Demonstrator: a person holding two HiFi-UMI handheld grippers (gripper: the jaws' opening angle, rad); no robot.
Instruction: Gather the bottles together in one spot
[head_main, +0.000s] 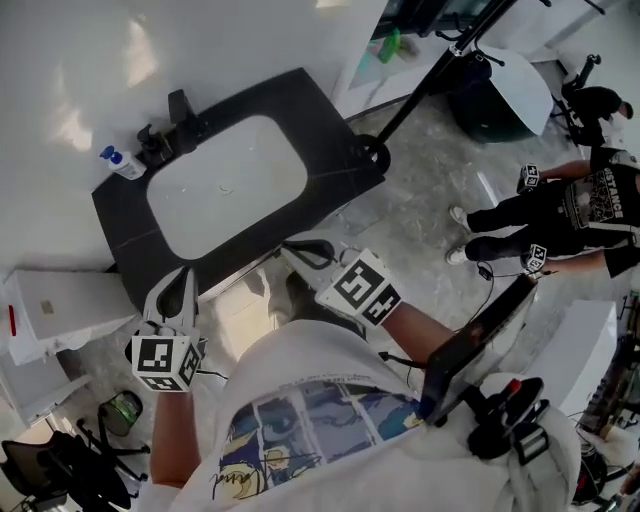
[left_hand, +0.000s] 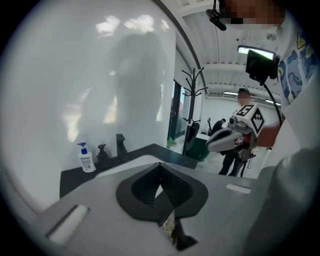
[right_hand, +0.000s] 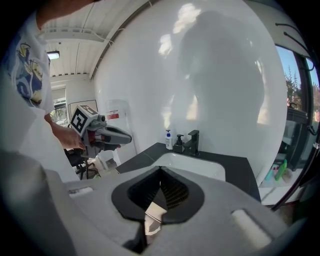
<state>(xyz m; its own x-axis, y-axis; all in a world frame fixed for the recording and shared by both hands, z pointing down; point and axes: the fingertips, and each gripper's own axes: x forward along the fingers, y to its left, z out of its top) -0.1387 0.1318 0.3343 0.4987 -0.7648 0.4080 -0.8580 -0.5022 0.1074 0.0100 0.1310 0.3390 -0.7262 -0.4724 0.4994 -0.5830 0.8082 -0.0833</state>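
A white pump bottle with a blue top (head_main: 122, 163) stands at the far left corner of the black sink counter (head_main: 330, 130), beside a black soap dispenser (head_main: 152, 145) and a black faucet (head_main: 180, 108). The same white pump bottle (left_hand: 85, 158) appears in the left gripper view, and the white pump bottle (right_hand: 169, 140) also shows in the right gripper view. My left gripper (head_main: 183, 277) hovers off the counter's near edge, shut with nothing in it. My right gripper (head_main: 297, 247) is held near the counter's front right, its jaws together and empty. Both are far from the bottle.
A white basin (head_main: 225, 185) fills the counter's middle. A green bottle (head_main: 390, 45) sits on a ledge by the window. A person in black (head_main: 560, 215) stands at right. A white box (head_main: 55, 305) sits left of the counter. A coat stand (left_hand: 192, 100) rises behind.
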